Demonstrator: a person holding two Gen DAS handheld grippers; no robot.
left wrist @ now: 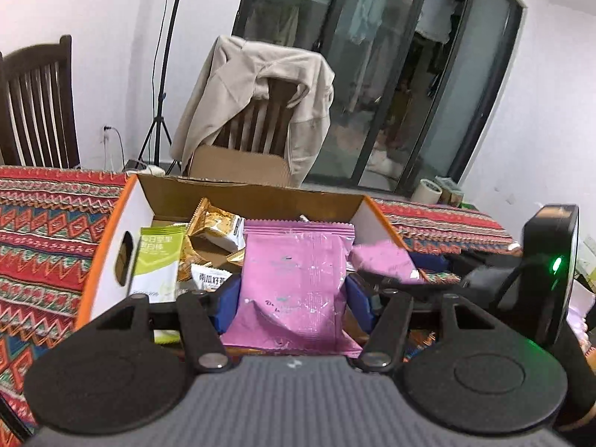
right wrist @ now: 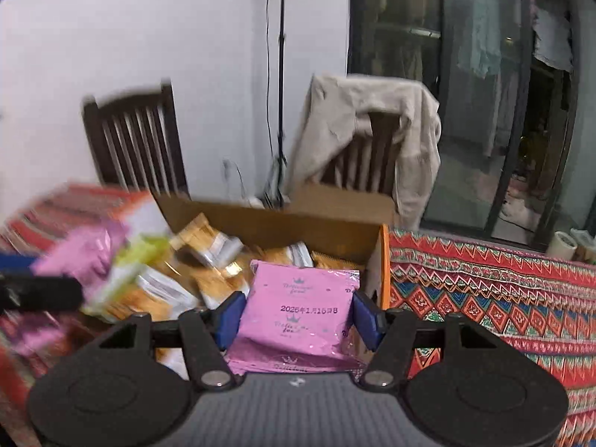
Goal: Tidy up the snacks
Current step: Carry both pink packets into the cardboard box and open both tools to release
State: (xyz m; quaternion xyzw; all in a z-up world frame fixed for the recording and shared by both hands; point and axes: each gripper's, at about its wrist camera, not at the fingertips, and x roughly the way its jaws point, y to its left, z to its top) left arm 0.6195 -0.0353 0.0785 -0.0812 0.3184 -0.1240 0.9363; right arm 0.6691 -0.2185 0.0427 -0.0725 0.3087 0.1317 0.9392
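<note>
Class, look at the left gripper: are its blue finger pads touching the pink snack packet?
Touching. The left wrist view shows the left gripper with both blue pads pressed against the sides of the pink snack packet, which buckles between them.

Two pink packets (left wrist: 294, 279) (right wrist: 301, 313), one box (left wrist: 108, 246), two chairs (left wrist: 37, 100)

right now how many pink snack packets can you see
2. One pink packet is clamped in the left gripper over the cardboard box; the other pink packet is clamped in the right gripper. More may lie hidden in the box.
</note>
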